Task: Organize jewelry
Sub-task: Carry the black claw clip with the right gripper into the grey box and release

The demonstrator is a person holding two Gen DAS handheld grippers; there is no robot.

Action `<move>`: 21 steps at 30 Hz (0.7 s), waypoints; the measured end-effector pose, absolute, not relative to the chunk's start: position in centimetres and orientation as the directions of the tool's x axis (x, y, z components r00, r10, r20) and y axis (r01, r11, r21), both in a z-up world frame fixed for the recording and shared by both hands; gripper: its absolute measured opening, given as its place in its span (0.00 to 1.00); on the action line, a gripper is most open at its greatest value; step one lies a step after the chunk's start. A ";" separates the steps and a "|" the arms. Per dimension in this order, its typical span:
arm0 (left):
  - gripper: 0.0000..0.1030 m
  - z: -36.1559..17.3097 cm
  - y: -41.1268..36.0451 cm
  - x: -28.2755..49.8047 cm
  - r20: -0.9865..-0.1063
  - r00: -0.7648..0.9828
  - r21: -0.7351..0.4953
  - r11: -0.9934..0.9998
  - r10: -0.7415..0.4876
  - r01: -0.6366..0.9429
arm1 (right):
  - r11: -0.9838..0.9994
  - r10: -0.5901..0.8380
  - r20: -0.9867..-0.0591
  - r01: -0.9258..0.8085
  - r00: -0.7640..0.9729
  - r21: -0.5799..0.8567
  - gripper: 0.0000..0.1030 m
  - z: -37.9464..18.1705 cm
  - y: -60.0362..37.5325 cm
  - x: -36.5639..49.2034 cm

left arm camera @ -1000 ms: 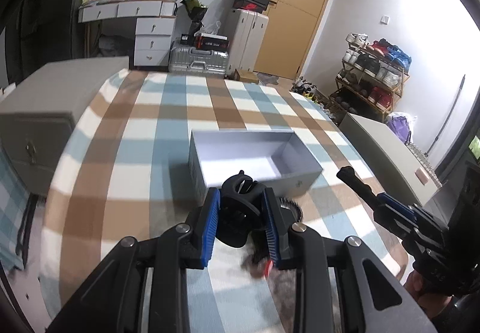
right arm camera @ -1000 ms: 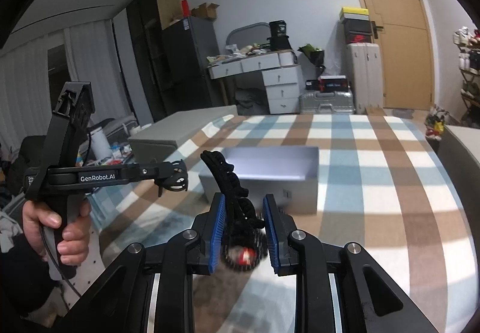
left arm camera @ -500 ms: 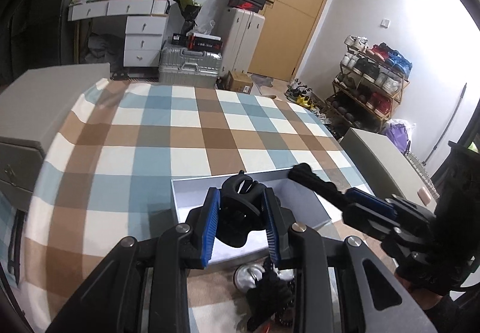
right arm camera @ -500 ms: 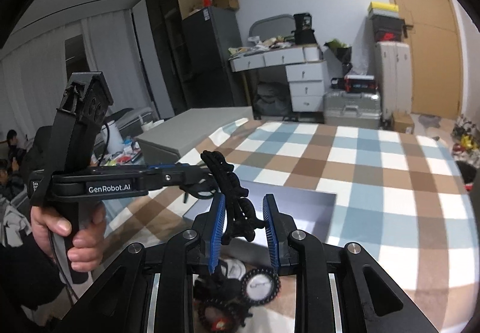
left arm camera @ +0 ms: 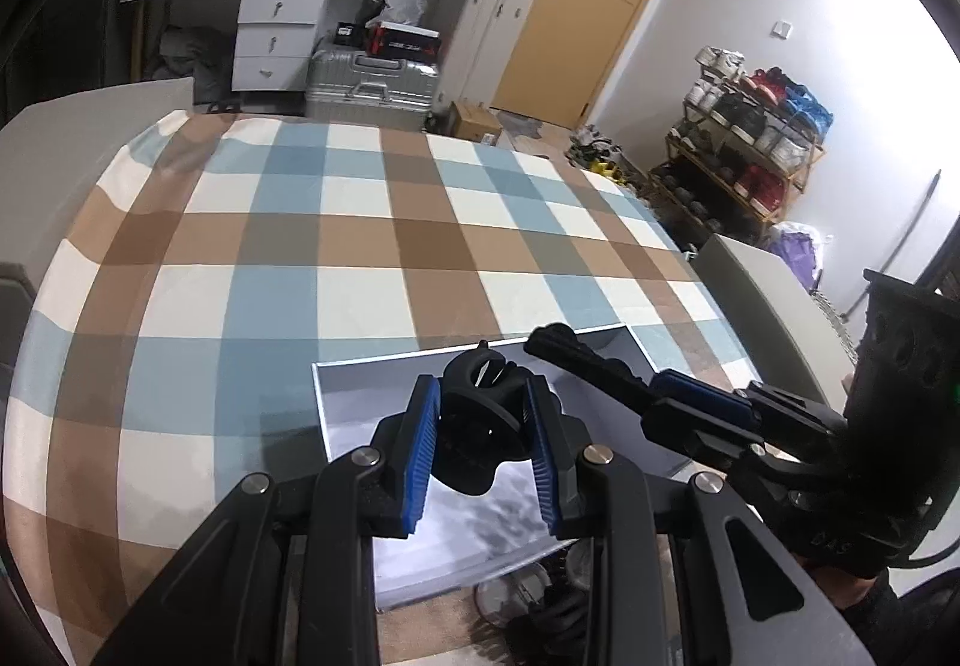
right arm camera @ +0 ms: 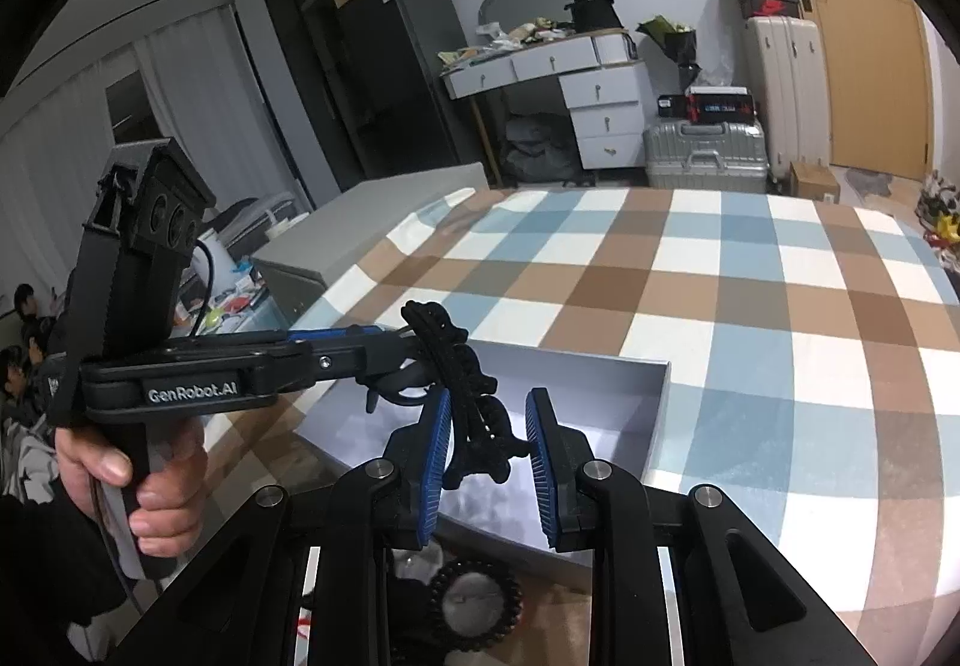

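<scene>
My left gripper [left arm camera: 480,447] is shut on a black hair claw clip [left arm camera: 477,426] and holds it over the open grey box [left arm camera: 354,414]. My right gripper [right arm camera: 489,447] holds a long black hair clip [right arm camera: 465,378] between its blue pads, above the same box [right arm camera: 657,414]. The right gripper with its clip also shows in the left wrist view [left arm camera: 600,366], over the box's right side. The left gripper shows in the right wrist view [right arm camera: 384,348], touching the long clip's tip. More black hair pieces [right arm camera: 474,603] lie on the cloth in front of the box.
The box stands on a table with a blue, brown and white checked cloth [left arm camera: 360,246]. A grey cabinet [right arm camera: 372,222] stands at the table's left side. Suitcases, a desk and a shoe rack stand beyond the table.
Both grippers have lifted off the cloth and moved forward over the box with their clips. The box now lies under them and the loose pieces stay behind.
</scene>
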State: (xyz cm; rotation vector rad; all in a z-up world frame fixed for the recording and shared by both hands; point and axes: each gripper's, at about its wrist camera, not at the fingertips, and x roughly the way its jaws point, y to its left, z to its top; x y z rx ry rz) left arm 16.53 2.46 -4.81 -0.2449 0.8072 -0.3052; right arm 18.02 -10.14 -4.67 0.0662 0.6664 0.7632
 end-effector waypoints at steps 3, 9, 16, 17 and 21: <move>0.22 -4.8 2.4 16.7 -0.665 0.653 -0.327 0.928 -0.362 0.181 | 0.732 0.655 -0.539 -0.622 0.529 0.278 0.24 -4.8 -9.9 18.4; 0.22 -4.9 2.4 17.2 -0.662 0.643 -0.341 0.918 -0.386 0.201 | 0.727 0.662 -0.537 -0.621 0.523 0.291 0.24 -4.9 -9.6 19.1; 0.35 -4.7 2.9 17.5 -0.657 0.648 -0.354 0.916 -0.386 0.186 | 0.723 0.676 -0.516 -0.609 0.526 0.326 0.27 -4.8 -10.0 19.5; 0.44 -4.5 2.8 17.3 -0.653 0.651 -0.351 0.916 -0.388 0.194 | 0.726 0.674 -0.517 -0.606 0.529 0.325 0.28 -4.7 -10.1 19.5; 0.49 -3.7 3.2 16.6 -0.632 0.683 -0.332 0.924 -0.367 0.189 | 0.735 0.669 -0.490 -0.595 0.559 0.325 0.31 -3.9 -10.9 18.9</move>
